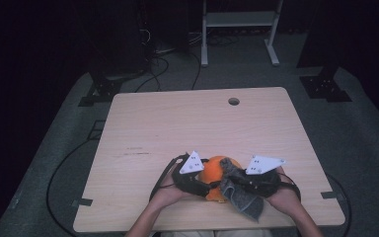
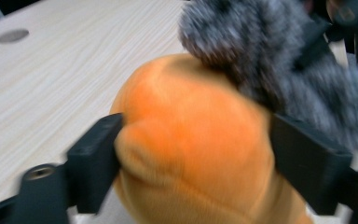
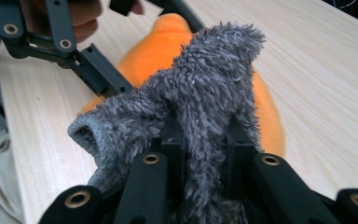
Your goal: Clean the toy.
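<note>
An orange plush toy (image 1: 216, 170) lies near the table's front edge, between my two hands. My left gripper (image 1: 205, 185) is shut on it: in the left gripper view both black jaws press into the sides of the plush (image 2: 191, 140), at my left gripper (image 2: 200, 163). A grey fuzzy cloth (image 1: 243, 196) drapes over the toy's right side and hangs toward the table edge. My right gripper (image 3: 203, 140) is shut on a fold of this cloth (image 3: 209, 79), with the orange plush (image 3: 268, 121) just behind it.
The wooden table (image 1: 177, 123) has a round cable hole (image 1: 233, 101) at the back. A white metal stand (image 1: 239, 19) is on the floor beyond it. Black cables (image 1: 158, 69) run across the grey carpet.
</note>
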`<state>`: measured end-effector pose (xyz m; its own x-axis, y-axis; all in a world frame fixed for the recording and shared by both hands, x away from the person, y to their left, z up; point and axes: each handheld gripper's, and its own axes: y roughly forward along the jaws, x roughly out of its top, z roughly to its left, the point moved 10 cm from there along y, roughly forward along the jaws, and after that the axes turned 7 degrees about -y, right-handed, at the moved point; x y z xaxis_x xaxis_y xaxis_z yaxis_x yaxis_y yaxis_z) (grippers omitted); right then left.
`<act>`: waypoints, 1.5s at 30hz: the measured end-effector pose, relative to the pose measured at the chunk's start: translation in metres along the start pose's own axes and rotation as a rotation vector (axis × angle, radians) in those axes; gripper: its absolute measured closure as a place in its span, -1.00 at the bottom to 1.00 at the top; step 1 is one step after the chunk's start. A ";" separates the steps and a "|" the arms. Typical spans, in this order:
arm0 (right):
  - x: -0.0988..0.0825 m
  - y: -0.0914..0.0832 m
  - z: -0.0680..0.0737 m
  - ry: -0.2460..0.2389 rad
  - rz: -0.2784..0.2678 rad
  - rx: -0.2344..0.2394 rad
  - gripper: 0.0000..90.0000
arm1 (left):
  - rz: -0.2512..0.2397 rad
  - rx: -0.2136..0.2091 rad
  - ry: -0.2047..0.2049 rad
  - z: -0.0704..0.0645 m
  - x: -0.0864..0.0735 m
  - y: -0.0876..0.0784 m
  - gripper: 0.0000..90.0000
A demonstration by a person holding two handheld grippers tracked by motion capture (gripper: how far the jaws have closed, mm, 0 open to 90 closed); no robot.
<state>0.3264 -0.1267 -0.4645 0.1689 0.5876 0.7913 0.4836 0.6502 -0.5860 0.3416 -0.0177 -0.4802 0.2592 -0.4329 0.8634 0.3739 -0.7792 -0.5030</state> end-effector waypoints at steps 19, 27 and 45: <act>-0.016 0.005 -0.018 0.090 -0.008 -0.025 0.65 | 0.021 -0.001 0.012 0.004 -0.005 -0.002 -0.42; -0.021 -0.003 -0.030 0.162 -0.032 -0.028 0.65 | 0.058 -0.008 0.019 0.008 -0.016 -0.010 -0.40; -0.022 0.004 -0.023 0.109 -0.004 -0.062 0.64 | 0.082 -0.043 0.017 0.013 -0.025 -0.017 -0.43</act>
<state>0.3439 -0.1481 -0.4800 0.2575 0.5273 0.8097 0.5360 0.6193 -0.5737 0.3408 0.0123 -0.4940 0.2724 -0.5028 0.8204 0.3135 -0.7597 -0.5697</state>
